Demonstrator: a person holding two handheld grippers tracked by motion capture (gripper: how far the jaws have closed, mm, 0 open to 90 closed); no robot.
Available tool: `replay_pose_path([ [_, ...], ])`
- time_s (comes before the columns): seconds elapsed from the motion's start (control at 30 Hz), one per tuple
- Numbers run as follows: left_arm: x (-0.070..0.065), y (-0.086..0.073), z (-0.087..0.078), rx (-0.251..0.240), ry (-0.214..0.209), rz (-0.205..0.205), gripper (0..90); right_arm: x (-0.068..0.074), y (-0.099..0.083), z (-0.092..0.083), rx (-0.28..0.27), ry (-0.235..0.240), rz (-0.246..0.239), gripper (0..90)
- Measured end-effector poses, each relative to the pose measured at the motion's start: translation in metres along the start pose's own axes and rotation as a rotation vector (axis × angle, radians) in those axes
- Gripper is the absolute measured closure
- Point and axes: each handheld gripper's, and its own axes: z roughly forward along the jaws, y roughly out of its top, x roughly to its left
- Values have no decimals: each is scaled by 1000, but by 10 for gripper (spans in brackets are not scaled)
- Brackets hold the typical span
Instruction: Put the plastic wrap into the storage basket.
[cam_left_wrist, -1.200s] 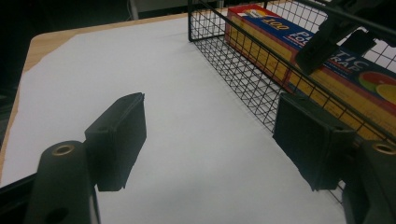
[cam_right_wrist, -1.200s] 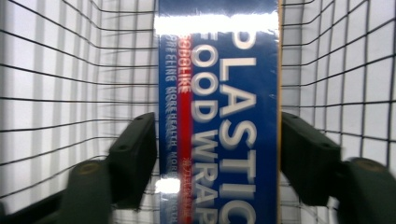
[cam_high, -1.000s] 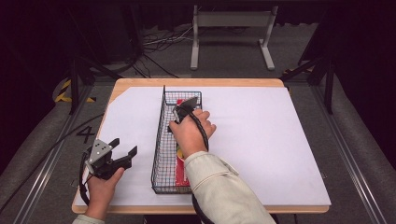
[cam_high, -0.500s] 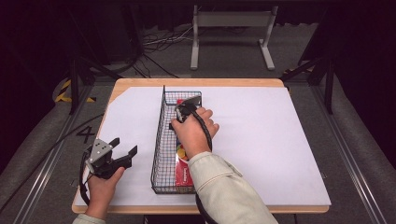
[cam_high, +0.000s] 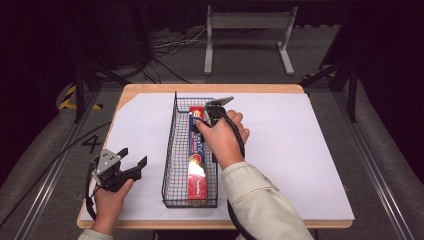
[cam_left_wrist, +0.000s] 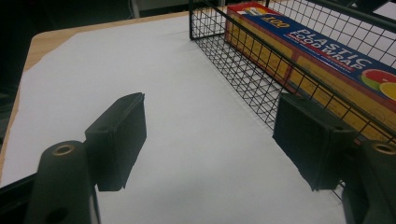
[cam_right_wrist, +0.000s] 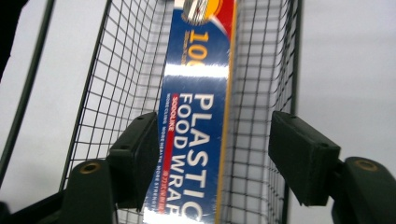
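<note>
Plastic food wrap, one long box (cam_high: 197, 155), lies lengthwise in the single black wire basket (cam_high: 172, 165) on our worktop (cam_high: 300, 165), which is covered by one white sheet. We count two tools. Nearest us, at the front left, our left tool (cam_high: 134, 161) sits in our left hand (cam_high: 107, 197) above the white sheet, just beside the basket's left wall; its jaws stand apart with nothing between them, and in the left gripper view (cam_left_wrist: 208, 140) we see only bare sheet between the pads. Farther along, our right hand (cam_high: 222, 140) holds the right tool (cam_high: 202, 116) over the far half of the basket, above the box. In the right gripper view (cam_right_wrist: 212, 158) its jaws stand wide on either side of the blue label, clear of the box, gripping nothing. Beyond the worktop stands one grey metal frame (cam_high: 247, 22) on the floor.
</note>
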Motion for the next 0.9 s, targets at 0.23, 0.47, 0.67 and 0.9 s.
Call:
replay_pose_path([
  [0.23,0,0,1,2,-2,-1,260,-14,5,-21,-55,20,-41,327],
  [0.47,0,0,2,8,-4,2,259,-46,9,-39,-84,42,-28,322],
  [0.67,0,0,2,11,-1,1,259,-71,9,-52,-142,56,-75,289],
  [0.9,2,-1,2,17,1,-1,259,-101,5,-65,-184,68,-101,286],
])
